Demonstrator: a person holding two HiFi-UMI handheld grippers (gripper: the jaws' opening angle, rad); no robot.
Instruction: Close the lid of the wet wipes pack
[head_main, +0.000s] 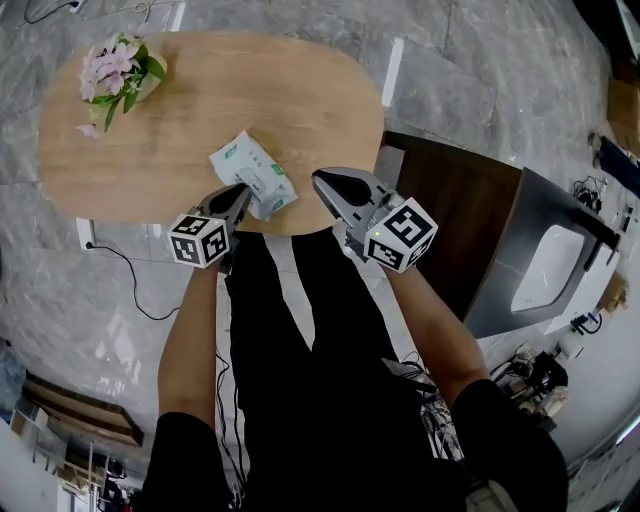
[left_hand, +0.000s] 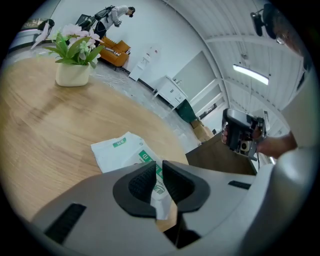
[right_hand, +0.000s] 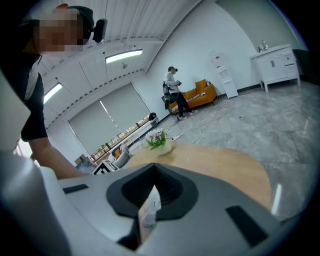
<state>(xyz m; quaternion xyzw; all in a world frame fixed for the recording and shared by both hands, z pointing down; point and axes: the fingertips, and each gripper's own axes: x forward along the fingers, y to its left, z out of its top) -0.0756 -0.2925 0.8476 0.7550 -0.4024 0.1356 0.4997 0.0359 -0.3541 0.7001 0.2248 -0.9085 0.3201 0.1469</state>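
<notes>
two risks from here. first: the left gripper (left_hand: 158, 165) is nearly closed and, by the look of it, nips the near end of the wet wipes pack (head_main: 255, 172), thin film only. if the right gripper (right_hand: 152, 166) presses the lid off-centre, the soft pack could twist out of that pinch and skate on the smooth table (head_main: 200, 90). second: the pack sits right at the table's near edge, a bit right of middle, so a shove toward the person could push it off.

right gripper: jaws together at the tips, nothing clamped as far as i can judge. the white printed sliver in its slit looks like the pack seen past the jaws. it hangs just beside the pack's right end, apart from it in the head view.

pack: white soft pouch with green label patches, lying flat, skewed to the table edge. no view shows whether the lid is up or down. flower pot (head_main: 125, 80) at the far left corner, well apart.
</notes>
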